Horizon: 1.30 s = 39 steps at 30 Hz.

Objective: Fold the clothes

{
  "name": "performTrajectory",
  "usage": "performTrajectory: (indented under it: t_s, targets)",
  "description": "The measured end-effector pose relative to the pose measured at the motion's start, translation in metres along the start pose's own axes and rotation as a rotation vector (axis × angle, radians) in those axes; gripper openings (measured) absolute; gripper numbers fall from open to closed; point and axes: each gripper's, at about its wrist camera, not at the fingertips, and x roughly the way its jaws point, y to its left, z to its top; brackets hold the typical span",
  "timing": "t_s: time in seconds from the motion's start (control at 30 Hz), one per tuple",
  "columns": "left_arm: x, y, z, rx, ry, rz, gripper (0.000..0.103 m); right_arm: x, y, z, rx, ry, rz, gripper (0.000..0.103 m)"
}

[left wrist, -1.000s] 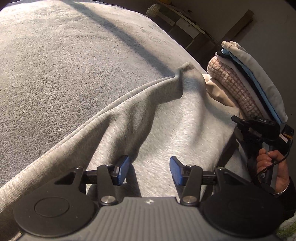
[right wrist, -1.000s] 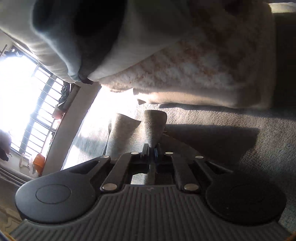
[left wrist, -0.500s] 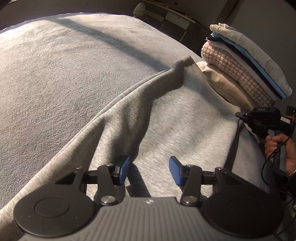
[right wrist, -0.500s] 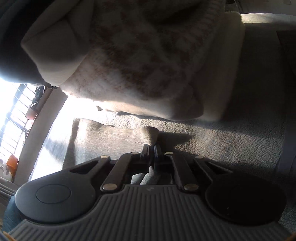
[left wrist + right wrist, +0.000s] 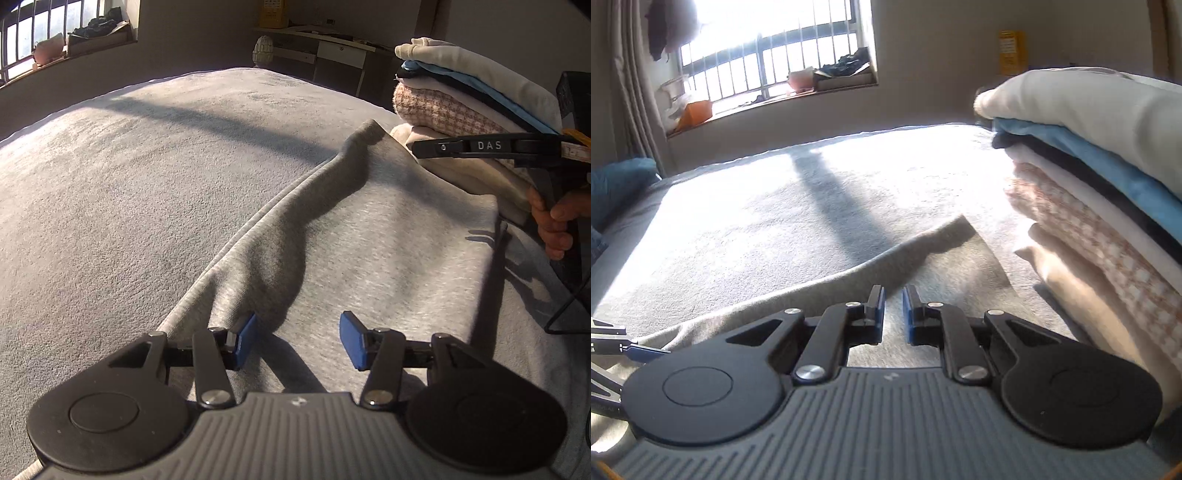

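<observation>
I have the light grey fleece garment (image 5: 369, 236) spread flat on the grey plush bed cover (image 5: 129, 177), its long doubled edge running from just under my left gripper (image 5: 297, 339) away toward the far right corner of the bed, where its tip ends beside the stack of folded clothes (image 5: 461, 107). My left gripper is spread, blue pads hovering over the cloth with nothing between them. My right gripper (image 5: 893, 312) has a narrow gap, its jaws opening, and nothing is pinched there. I judge the left hand the nearer one to that near edge.

The left wrist view shows the right tool hanging beside the stack, above the garment's right side; the right wrist view alone shows the window (image 5: 768, 55) and the bed's left edge.
</observation>
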Motion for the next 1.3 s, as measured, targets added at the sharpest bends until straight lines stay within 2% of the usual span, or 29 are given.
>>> performTrajectory:
  t_s: [0.03,0.1,0.13,0.17,0.2,0.27,0.3,0.33,0.4,0.47,0.5,0.6,0.7,0.77,0.83,0.93,0.97,1.03,1.07,1.13,1.17,1.2,1.23,1.3]
  targets:
    - [0.000,0.000,0.000,0.002,-0.003,0.007,0.051,0.022,0.007,0.008,-0.030,0.037,0.030,0.010]
    - [0.001,0.001,-0.001,0.008,-0.006,0.014,0.051,0.057,0.006,0.014,0.003,0.116,0.047,0.010]
    - [0.002,0.002,-0.002,0.011,-0.008,0.017,0.051,0.073,0.000,0.013,0.024,0.149,0.031,0.009]
    - [0.002,0.002,-0.003,0.014,-0.010,0.016,0.050,0.090,-0.013,0.011,0.038,0.163,-0.002,0.004]
    - [0.003,0.003,-0.005,0.020,-0.014,0.017,0.050,0.101,-0.028,0.011,0.057,0.145,-0.011,0.002]
    - [0.003,0.003,-0.006,0.030,-0.018,0.018,0.050,0.091,-0.041,0.015,0.080,0.112,-0.094,0.000]
    - [0.003,0.002,-0.007,0.035,-0.023,0.018,0.050,0.085,-0.038,0.015,0.068,0.108,-0.094,0.002]
    - [0.002,0.003,-0.007,0.038,-0.030,0.016,0.050,0.081,-0.033,0.015,0.044,0.107,-0.066,0.007]
    - [0.001,0.003,-0.008,0.035,-0.046,0.009,0.051,0.073,-0.021,0.016,-0.003,0.107,-0.010,0.007]
    - [0.001,0.005,-0.007,0.030,-0.056,0.002,0.051,0.079,-0.006,0.012,-0.044,0.155,0.057,0.006]
    - [0.002,0.006,-0.007,0.025,-0.057,-0.002,0.051,0.086,-0.003,0.011,-0.059,0.164,0.061,0.005]
    - [0.003,0.010,-0.008,0.010,-0.060,-0.015,0.050,0.109,-0.013,0.019,-0.030,0.134,0.021,0.000]
    - [-0.002,0.012,-0.007,0.003,-0.066,-0.026,0.051,0.114,-0.029,0.035,0.037,0.091,-0.094,0.000]
    - [-0.007,0.015,-0.007,-0.016,-0.074,-0.027,0.051,0.102,-0.024,0.040,0.016,0.062,-0.118,0.007]
    - [-0.010,0.020,-0.008,-0.048,-0.081,-0.040,0.052,0.087,-0.010,0.039,0.008,0.071,-0.024,0.007]
    - [-0.011,0.031,-0.008,-0.114,-0.082,-0.064,0.052,0.086,0.016,0.030,-0.010,0.170,0.139,0.006]
    - [-0.010,0.035,-0.008,-0.139,-0.077,-0.069,0.052,0.092,0.023,0.026,-0.036,0.192,0.143,0.006]
    - [-0.008,0.042,-0.007,-0.178,-0.072,-0.053,0.053,0.106,0.026,0.019,-0.070,0.197,0.085,0.006]
    - [-0.008,0.046,-0.007,-0.195,-0.072,-0.041,0.053,0.109,0.020,0.020,-0.020,0.190,0.073,0.002]
    - [-0.010,0.051,-0.007,-0.233,-0.070,-0.041,0.053,0.106,0.012,0.026,0.082,0.186,0.042,0.003]
    - [-0.013,0.052,-0.007,-0.235,-0.076,-0.038,0.053,0.097,0.023,0.029,0.042,0.175,0.024,0.009]
    - [-0.016,0.052,-0.007,-0.234,-0.081,-0.034,0.053,0.087,0.039,0.030,-0.025,0.160,0.045,0.009]
    - [-0.018,0.050,-0.008,-0.221,-0.082,-0.029,0.054,0.078,0.054,0.028,-0.075,0.160,0.108,0.009]
    - [-0.019,0.046,-0.009,-0.198,-0.073,-0.018,0.054,0.073,0.080,0.020,-0.115,0.232,0.280,0.009]
